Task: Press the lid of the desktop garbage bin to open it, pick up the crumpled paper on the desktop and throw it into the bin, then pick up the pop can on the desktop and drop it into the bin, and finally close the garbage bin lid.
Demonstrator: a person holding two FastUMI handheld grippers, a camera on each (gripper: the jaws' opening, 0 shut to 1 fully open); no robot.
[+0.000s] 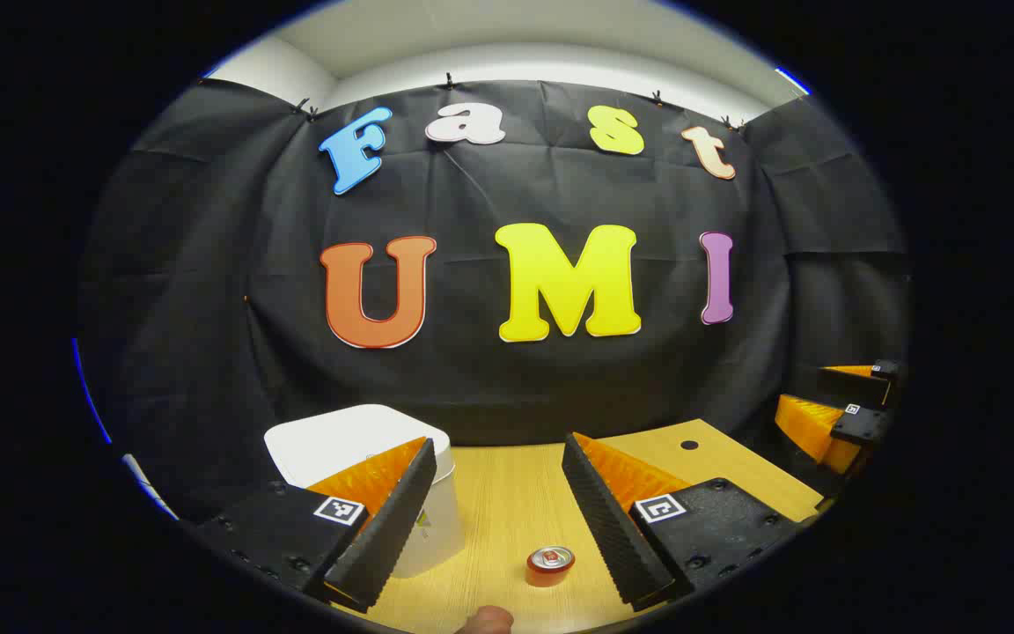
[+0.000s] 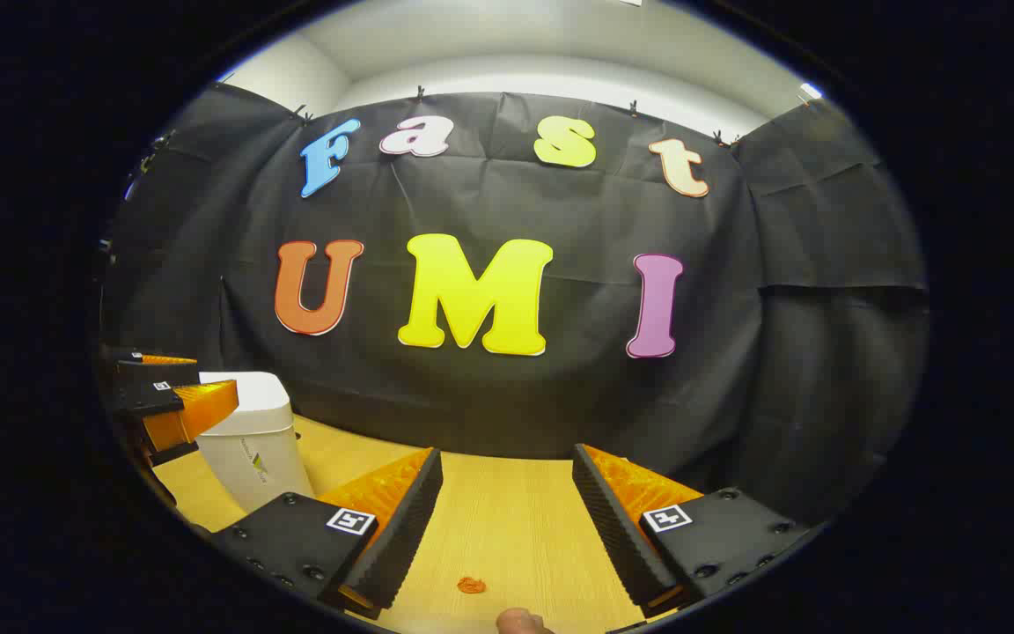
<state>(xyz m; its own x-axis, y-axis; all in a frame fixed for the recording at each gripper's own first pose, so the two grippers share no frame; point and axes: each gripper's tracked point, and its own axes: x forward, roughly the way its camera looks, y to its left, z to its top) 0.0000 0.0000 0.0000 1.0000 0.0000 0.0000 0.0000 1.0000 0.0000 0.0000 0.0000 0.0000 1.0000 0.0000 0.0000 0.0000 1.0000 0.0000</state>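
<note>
Both tools stand raised above the wooden desktop (image 1: 507,502), jaws spread wide and holding nothing: the left gripper (image 1: 494,519) and the right gripper (image 2: 498,528).

Nearest, in the left gripper view, the red pop can (image 1: 550,564) stands upright on the desktop, just to the right of the white desktop garbage bin (image 1: 384,475) and between the left tool's fingers as seen from its camera. In the right gripper view a small orange crumpled scrap (image 2: 471,585), probably the crumpled paper, lies on the desktop well to the right of the bin. A fingertip (image 1: 485,621) shows at the lower edge.

The bin's lid (image 1: 344,440) appears flat and shut. By this evidence no step is complete: the lid press, both disposals and the closing remain.

Farther off, a round hole (image 1: 689,445) marks the desktop right of the bin. Nothing appears to block the lid; the can stands close beside the bin wall.
</note>
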